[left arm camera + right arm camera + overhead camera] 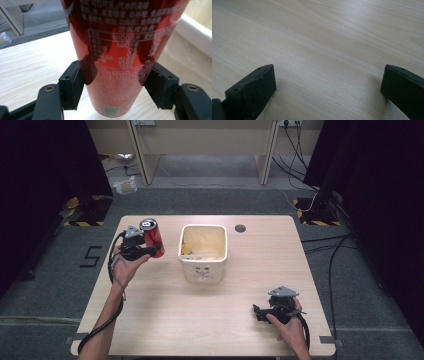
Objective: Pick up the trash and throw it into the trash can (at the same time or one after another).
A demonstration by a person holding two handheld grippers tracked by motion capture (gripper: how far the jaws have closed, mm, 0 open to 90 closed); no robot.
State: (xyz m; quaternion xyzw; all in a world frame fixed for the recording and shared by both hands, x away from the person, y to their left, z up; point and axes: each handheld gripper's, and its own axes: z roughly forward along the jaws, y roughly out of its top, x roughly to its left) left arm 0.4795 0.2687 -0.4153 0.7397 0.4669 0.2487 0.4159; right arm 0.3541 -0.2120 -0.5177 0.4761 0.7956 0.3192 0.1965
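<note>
A red drink can (152,236) is held above the table's left side, tilted slightly, with my left gripper (149,247) shut on its lower body. In the left gripper view the red drink can (117,50) stands between the two black jaws, which press on both its sides. A white square bin (203,251) with yellowish scraps inside stands at the table's middle, just right of the can. My right gripper (260,313) rests low near the front right of the table, open, and in the right gripper view its jaws stand wide apart over bare wood (324,55).
The light wooden table (165,320) has a round cable hole (240,228) at the back. Beyond it are grey floor, desk legs, crumpled plastic (125,185) and cables. Black curtains flank both sides.
</note>
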